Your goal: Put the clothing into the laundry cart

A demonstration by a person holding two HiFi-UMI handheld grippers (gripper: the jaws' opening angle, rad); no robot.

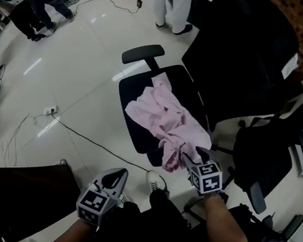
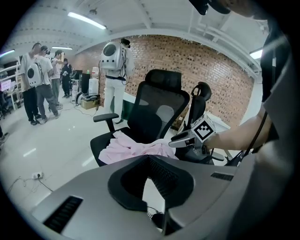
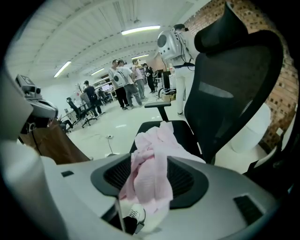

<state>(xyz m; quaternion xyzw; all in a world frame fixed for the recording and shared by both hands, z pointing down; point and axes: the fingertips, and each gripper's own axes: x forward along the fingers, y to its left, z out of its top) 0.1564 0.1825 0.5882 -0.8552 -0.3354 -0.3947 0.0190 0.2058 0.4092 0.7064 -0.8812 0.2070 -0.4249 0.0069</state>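
1. A black office chair seat (image 1: 136,89) carried a crumpled pale pink cloth garment (image 1: 165,122), which lay spread across the seat's middle and reached its near edge.
2. The chair stood on a glossy white tiled floor (image 1: 83,50).
3. A thin black cable (image 1: 97,142) ran across the floor just beside the chair, starting near a white power strip (image 1: 50,111).
4. A second black office chair (image 1: 265,158) stood on the floor near the first, on its right.
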